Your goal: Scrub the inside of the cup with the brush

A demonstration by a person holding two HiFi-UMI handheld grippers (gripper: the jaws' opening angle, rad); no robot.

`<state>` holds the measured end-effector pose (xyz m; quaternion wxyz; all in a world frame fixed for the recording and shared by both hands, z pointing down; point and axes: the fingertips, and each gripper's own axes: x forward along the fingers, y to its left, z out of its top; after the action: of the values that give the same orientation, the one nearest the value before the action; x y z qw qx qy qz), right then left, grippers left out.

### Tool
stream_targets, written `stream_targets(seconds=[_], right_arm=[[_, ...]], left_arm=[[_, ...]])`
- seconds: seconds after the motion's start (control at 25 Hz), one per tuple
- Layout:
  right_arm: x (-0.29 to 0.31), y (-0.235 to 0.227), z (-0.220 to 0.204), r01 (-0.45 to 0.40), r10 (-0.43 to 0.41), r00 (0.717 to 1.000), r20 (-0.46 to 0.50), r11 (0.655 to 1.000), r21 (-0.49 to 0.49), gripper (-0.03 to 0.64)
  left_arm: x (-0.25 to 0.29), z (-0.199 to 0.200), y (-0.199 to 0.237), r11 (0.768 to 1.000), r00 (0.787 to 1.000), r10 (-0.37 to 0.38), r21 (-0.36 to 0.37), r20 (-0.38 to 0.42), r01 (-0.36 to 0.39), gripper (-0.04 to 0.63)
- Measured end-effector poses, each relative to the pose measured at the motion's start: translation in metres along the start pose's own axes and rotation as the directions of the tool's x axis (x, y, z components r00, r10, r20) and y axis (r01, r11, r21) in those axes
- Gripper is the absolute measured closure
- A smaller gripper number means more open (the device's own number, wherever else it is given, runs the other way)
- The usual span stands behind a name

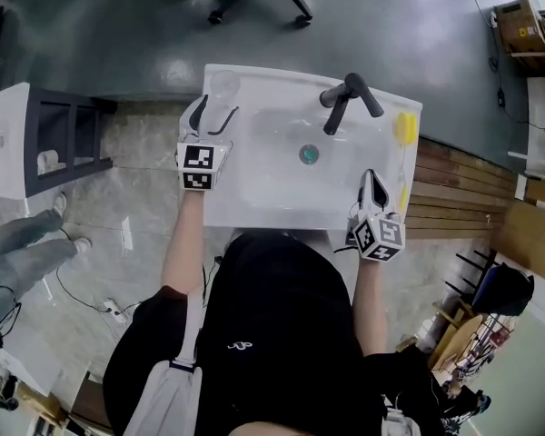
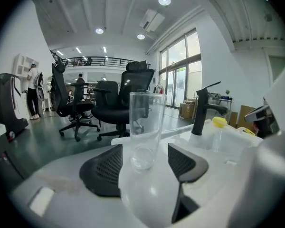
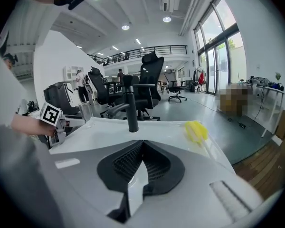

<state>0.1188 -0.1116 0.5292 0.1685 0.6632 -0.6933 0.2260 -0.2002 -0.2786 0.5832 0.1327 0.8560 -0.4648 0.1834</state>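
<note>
Black faucet (image 1: 348, 98), yellow brush (image 1: 405, 127) beside, chairs (image 2: 109, 109) beyond

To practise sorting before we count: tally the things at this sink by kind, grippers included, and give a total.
Glass cup: 1
Yellow brush: 1
Black faucet: 1
White sink: 1
Grippers: 2 (left gripper, right gripper)
Total: 6
</note>
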Motion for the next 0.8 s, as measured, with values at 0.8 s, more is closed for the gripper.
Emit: stream_targets(seconds=[0.8], right_arm=[[0.006, 0.025, 0.075, -0.119, 0.113, 0.966, 0.231, 0.993, 0.011, 0.615]], left_arm=[[-0.096, 0.081, -0.051, 0.989, 0.975, 0.14, -0.064, 0.174, -0.13, 0.479]])
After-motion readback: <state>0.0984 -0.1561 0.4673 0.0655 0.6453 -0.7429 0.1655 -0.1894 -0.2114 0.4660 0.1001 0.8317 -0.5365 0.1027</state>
